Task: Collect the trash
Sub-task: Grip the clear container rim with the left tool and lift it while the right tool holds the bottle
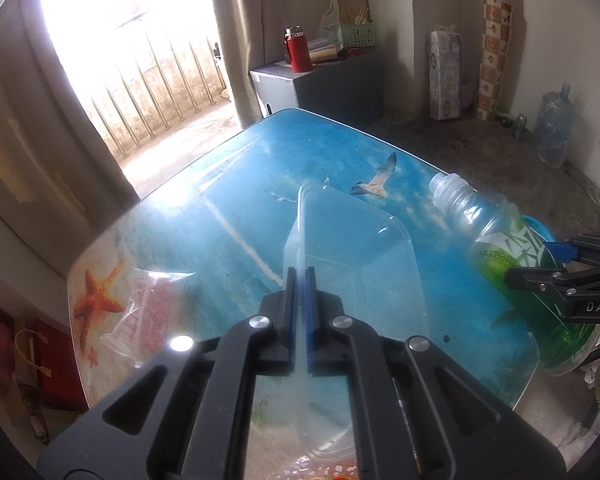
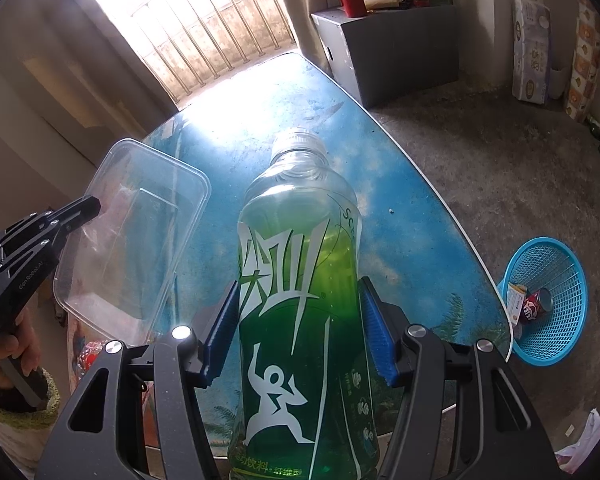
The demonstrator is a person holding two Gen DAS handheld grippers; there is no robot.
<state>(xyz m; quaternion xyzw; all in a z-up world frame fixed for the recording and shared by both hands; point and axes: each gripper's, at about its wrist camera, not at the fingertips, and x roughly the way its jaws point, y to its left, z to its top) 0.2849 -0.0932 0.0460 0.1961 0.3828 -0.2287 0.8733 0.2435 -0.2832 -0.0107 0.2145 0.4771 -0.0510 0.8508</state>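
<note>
Right gripper (image 2: pixel 296 328) clamps the green bottle (image 2: pixel 300 300) mid-body above the table (image 2: pixel 400 208). Left gripper (image 1: pixel 300 300), pinched on the clear container (image 1: pixel 356 256) rim, lifts it. Blue basket (image 2: pixel 556 320), beyond the table's right edge, presumably receives both.

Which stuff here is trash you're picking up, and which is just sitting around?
For the job:
- clear plastic food container, pinched in the left gripper
- green drink bottle, clamped in the right gripper
- clear plastic packet with red print on the table
- blue mesh waste basket

Just lying about:
- red flask
- grey cabinet
- pack of tissue rolls
</note>
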